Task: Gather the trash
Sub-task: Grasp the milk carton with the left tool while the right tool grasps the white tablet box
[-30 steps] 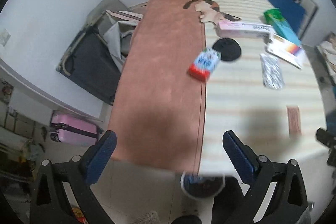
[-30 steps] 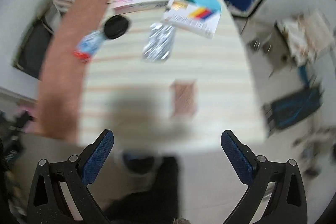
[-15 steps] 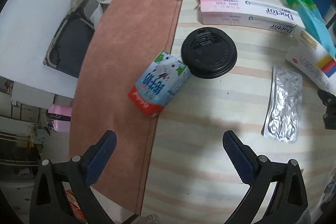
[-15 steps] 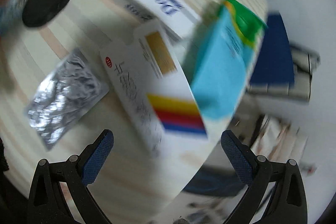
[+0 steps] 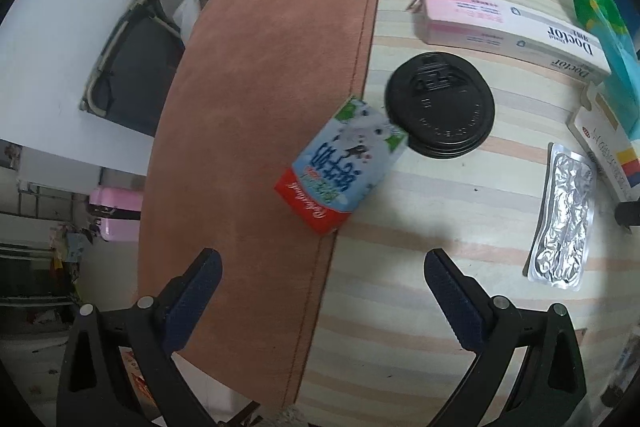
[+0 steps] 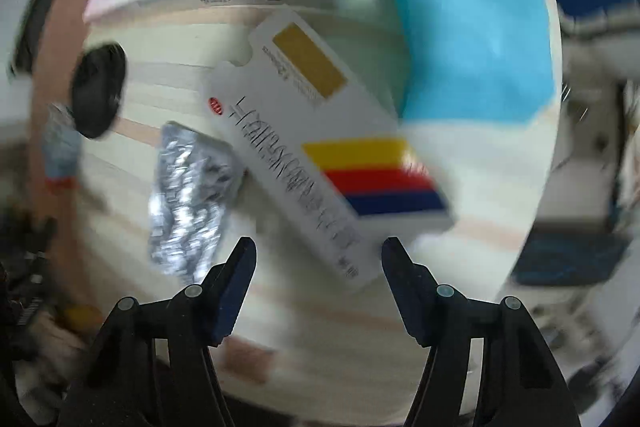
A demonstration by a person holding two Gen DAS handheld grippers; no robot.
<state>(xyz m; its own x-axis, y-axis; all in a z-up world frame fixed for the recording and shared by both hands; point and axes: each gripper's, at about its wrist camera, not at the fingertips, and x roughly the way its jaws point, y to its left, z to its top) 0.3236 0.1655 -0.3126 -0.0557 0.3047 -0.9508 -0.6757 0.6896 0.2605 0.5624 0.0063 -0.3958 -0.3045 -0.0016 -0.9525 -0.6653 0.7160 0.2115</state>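
Note:
In the left wrist view a small blue, white and red carton (image 5: 344, 167) lies on the table, touching a black cup lid (image 5: 440, 105). My left gripper (image 5: 320, 291) is open and empty, just short of the carton. In the right wrist view a flat white box with yellow, red and blue stripes (image 6: 324, 147) lies ahead, its near end between the fingers of my right gripper (image 6: 318, 267), which is open but narrower than before. A silver foil blister pack (image 6: 192, 187) lies left of it; it also shows in the left wrist view (image 5: 564, 215).
A long pink and white box marked Doctor (image 5: 512, 35) and a teal box (image 6: 472, 27) lie further back. The brown and striped table mat with a cat print (image 5: 260, 67) covers the table. A folded chair (image 5: 132, 67) and a pink suitcase (image 5: 116, 207) stand left of the table.
Both grippers have moved forward over the table. The left has closed in on the carton. The right has closed in on the striped white box and its jaws have narrowed.

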